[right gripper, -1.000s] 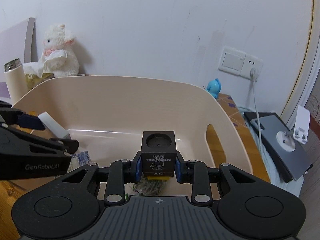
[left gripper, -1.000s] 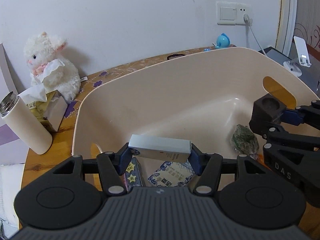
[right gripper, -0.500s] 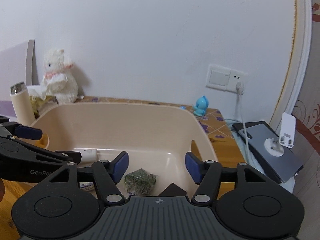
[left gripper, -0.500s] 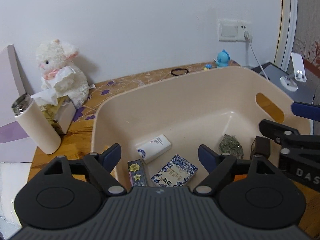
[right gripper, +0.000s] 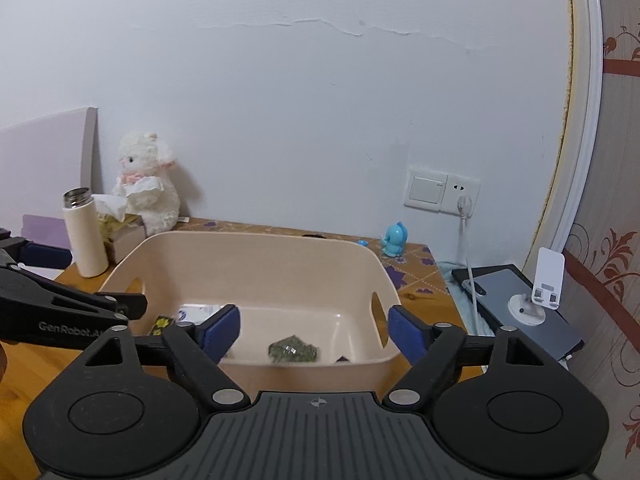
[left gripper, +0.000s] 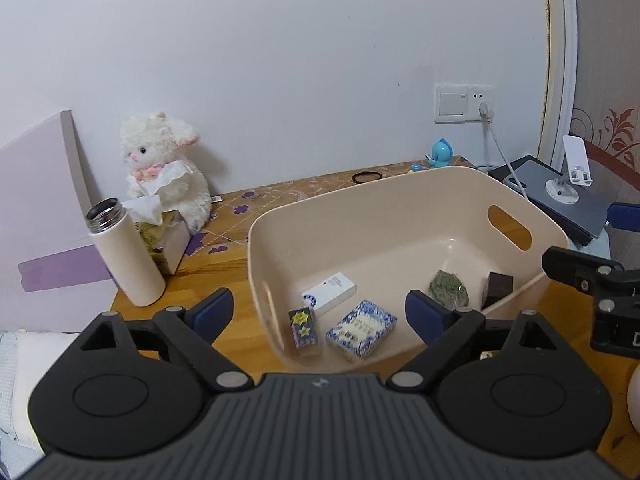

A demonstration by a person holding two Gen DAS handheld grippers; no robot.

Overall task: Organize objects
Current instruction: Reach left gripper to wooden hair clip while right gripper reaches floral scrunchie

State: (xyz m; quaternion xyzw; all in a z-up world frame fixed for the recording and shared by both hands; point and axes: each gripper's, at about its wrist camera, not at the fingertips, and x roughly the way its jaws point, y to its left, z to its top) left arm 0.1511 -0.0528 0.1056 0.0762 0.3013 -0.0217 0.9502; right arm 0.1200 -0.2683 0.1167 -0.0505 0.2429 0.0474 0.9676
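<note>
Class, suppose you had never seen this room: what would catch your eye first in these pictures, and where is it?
First, the beige bin mid-table, with a white box, blue patterned packet, star-marked box, green lump and dark cube on its floor. Next, the white plush lamb against the wall, behind the cream flask.

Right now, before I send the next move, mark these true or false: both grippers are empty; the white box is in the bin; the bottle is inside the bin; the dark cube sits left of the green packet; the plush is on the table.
1. Both the left gripper and the right gripper are open and empty. True.
2. The white box lies in the beige bin. True.
3. The bottle is inside the bin. False: it stands on the table outside it.
4. The dark cube sits left of the green packet. False: it is to the right.
5. The plush sits on the table. True.
</note>
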